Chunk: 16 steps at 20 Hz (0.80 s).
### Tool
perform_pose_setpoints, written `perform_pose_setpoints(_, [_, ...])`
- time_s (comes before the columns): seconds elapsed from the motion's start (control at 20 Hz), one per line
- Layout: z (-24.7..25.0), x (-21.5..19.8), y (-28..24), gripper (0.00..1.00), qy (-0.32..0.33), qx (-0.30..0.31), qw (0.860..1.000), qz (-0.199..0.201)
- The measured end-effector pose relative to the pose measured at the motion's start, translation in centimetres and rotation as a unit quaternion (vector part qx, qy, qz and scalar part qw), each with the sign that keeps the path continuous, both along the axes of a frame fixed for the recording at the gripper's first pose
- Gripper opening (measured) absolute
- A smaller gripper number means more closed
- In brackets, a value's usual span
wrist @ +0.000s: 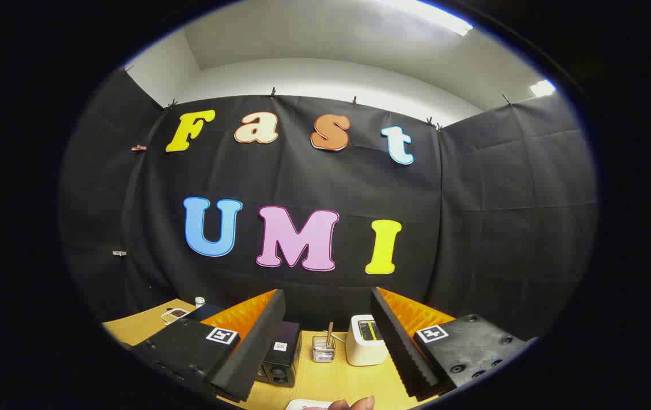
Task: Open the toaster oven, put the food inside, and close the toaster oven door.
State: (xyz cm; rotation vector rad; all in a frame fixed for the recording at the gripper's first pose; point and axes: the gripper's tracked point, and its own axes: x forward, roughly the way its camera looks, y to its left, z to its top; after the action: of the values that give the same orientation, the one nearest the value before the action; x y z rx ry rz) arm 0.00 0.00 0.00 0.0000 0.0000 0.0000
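My gripper (327, 307) is open, its two fingers spread wide with nothing held between them, and it is raised above the wooden table (334, 381). Beyond and below the fingers, a dark box-shaped appliance with knobs (279, 356), probably the toaster oven, stands partly hidden behind the left finger. I cannot tell how its door stands. Close under the gripper, the rim of a white plate (305, 404) shows, with a person's fingertip (355, 404) touching it. Whatever lies on the plate is hidden.
A small clear glass holding a stick (323, 347) and a white appliance with a dark top panel (366, 340) stand between the fingers, farther back. Left of the left finger are a small dish (174, 315) and a white-capped bottle (200, 302). The black cloth wall closes the back.
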Motion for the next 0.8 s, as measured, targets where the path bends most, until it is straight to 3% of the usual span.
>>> perform_pose_setpoints(0.8, [-1.8,0.2,1.0,0.98,0.017,0.003,1.0,-0.004])
